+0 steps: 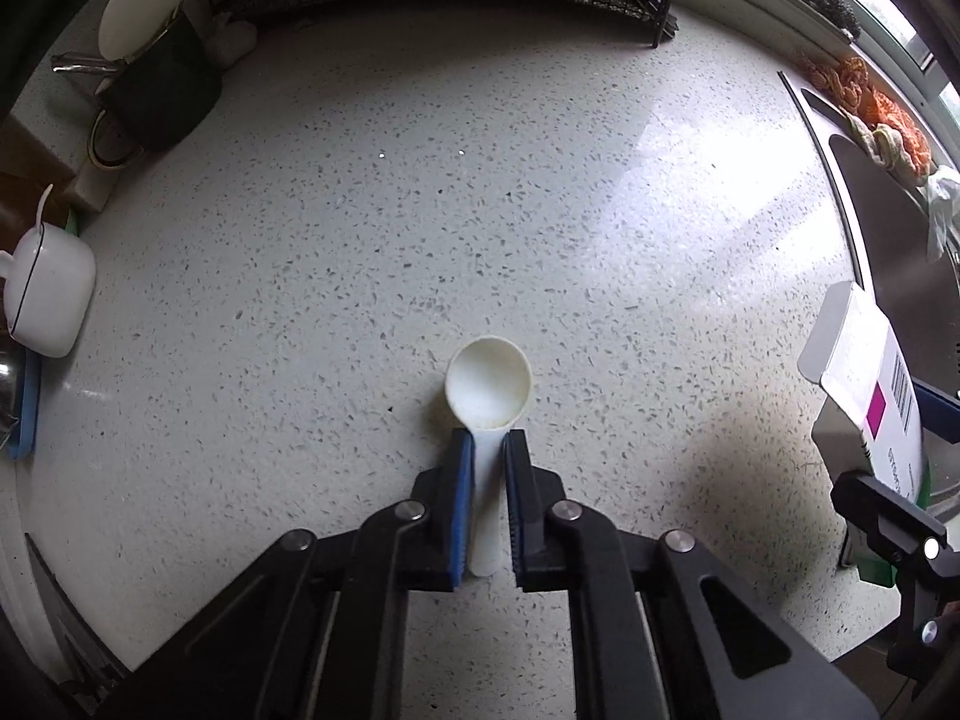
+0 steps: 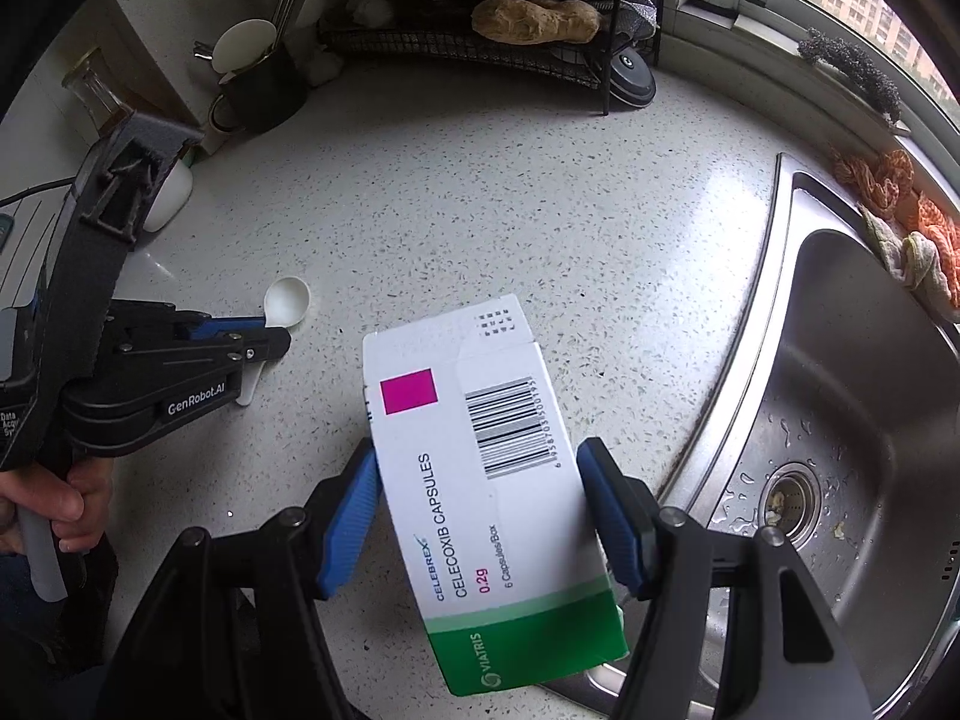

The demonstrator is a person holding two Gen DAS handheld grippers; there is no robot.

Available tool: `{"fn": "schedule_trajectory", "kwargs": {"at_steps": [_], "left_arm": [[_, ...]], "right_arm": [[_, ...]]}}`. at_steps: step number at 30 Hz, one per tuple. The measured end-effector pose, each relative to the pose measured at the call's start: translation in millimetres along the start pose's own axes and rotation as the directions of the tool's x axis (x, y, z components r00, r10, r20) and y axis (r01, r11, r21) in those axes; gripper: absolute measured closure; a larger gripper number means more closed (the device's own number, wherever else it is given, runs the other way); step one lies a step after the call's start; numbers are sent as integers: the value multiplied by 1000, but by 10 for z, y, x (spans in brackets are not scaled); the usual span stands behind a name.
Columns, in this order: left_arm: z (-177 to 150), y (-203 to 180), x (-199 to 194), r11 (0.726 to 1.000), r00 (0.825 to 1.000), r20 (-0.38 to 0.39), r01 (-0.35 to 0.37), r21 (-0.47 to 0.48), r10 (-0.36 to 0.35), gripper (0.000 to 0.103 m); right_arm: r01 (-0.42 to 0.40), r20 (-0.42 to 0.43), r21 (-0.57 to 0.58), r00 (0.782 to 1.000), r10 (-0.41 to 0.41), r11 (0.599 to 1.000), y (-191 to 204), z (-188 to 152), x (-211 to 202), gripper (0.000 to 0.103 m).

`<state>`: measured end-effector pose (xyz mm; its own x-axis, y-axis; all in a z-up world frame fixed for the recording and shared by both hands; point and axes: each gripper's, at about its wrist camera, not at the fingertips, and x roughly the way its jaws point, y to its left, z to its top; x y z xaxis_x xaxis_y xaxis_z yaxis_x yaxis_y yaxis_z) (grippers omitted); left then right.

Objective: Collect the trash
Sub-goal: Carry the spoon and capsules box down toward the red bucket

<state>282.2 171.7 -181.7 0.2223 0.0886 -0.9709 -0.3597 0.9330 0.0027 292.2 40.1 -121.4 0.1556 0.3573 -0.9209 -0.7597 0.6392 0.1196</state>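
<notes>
two tongs grip trash: left tongs (image 1: pixel 487 441) a white scoop (image 1: pixel 489 396), right tongs (image 2: pixel 480 480) a white-green box (image 2: pixel 480 480).

spoon (image 1: pixel 489 387): plain white, between the left fingers
box (image 2: pixel 480 480): white, green band, magenta square, black barcode, between the right fingers
pads (image 2: pixel 351 516): blue
counter (image 1: pixel 420 240): white, grey-speckled
cloth (image 2: pixel 900 204): orange

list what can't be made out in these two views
- Left view: spoon handle mostly hidden between the left gripper pads.
- Left view: box cut off by the right edge.
- Right view: box far side and contents hidden.
- Right view: bits in the sink drain too small to identify.
- No bin in either view.
</notes>
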Motion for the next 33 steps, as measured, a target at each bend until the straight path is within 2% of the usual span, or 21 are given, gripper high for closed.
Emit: {"fn": "schedule_trajectory", "kwargs": {"at_steps": [7, 17, 19, 20, 26, 33], "left_arm": [[-229, -193, -112, 997, 1000, 12, -2, 76, 1, 94], [-666, -666, -456, 982, 996, 75, 31, 187, -46, 94], [-755, -822, -541, 977, 995, 84, 35, 209, -54, 94], [-723, -784, -542, 975, 995, 87, 38, 220, -59, 94], [-1044, -1087, -703, 958, 993, 101, 37, 286, -69, 94], [-1664, -1444, -934, 935, 989, 117, 48, 352, -95, 94]], "right_arm": [[14, 25, 36, 1000, -15, 999, -56, -213, -181, 40], [44, 64, 95, 997, -51, 994, -157, -696, -513, 40], [52, 72, 110, 996, -60, 993, -183, -820, -590, 40], [55, 78, 118, 995, -65, 991, -193, -892, -638, 40], [77, 102, 162, 990, -94, 984, -250, -1343, -899, 40], [88, 112, 224, 987, -116, 971, -264, -1986, -1175, 40]]}}
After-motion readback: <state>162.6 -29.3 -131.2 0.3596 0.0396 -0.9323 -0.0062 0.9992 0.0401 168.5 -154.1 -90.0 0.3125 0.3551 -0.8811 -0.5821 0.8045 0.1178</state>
